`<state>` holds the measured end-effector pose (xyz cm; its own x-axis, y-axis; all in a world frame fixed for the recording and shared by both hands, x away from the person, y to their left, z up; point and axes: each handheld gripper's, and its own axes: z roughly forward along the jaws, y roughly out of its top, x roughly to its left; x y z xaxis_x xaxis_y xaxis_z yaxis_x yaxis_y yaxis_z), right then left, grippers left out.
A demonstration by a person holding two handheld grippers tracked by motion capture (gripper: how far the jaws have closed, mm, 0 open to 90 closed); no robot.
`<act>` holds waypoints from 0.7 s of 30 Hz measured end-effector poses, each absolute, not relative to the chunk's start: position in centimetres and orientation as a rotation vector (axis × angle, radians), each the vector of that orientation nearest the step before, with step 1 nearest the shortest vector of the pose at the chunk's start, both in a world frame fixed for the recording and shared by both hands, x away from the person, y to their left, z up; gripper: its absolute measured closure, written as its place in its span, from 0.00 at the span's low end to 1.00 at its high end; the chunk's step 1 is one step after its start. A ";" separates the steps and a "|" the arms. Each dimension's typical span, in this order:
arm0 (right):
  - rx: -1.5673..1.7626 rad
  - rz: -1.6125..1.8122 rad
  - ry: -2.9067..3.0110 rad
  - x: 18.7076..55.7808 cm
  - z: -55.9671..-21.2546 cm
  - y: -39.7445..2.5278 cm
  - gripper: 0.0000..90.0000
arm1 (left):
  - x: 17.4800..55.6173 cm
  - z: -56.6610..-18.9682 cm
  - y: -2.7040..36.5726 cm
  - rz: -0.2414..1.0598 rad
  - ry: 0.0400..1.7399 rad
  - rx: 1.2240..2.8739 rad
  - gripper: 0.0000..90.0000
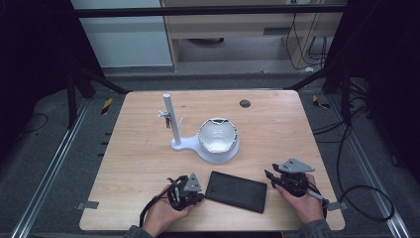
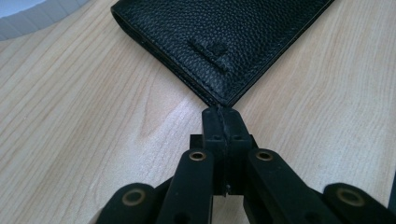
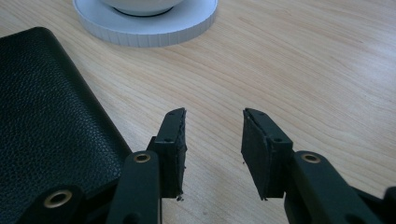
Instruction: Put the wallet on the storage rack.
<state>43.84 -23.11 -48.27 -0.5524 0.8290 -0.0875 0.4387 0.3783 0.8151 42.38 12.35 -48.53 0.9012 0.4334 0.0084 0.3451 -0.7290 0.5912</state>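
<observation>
Between both claws, black wallet (image 1: 236, 191)

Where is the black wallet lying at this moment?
In the high view, the black wallet lies flat near the table's front edge, between the left gripper and the right gripper, in front of the white bowl.

In the left gripper view, the black leather wallet (image 2: 224, 42) is cut off by the top edge of the frame, and its embossed mark is too blurred to be read. In the right gripper view, the wallet (image 3: 46, 121) is cut by the left edge, and its lower corner is hidden behind the jaw linkage. The white bowl (image 3: 140, 5) at the top of that frame is cut off, so its rim cannot be seen. In the high view, the small pieces on the white stand's post (image 1: 168, 116) are too small to be identified.
</observation>
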 end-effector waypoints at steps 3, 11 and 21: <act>1.081 1.057 2.156 43.8 -48.2 -23.0 0.67 | 42.4 -48.5 12.4 0.195 0.557 2.448 1.00; 1.010 1.121 2.225 42.8 -47.4 -21.0 0.57 | 42.3 -47.9 12.6 0.206 0.563 2.387 1.00; 0.922 1.183 2.330 40.9 -46.0 -17.1 0.26 | 43.6 -47.4 11.8 0.149 0.586 2.293 0.98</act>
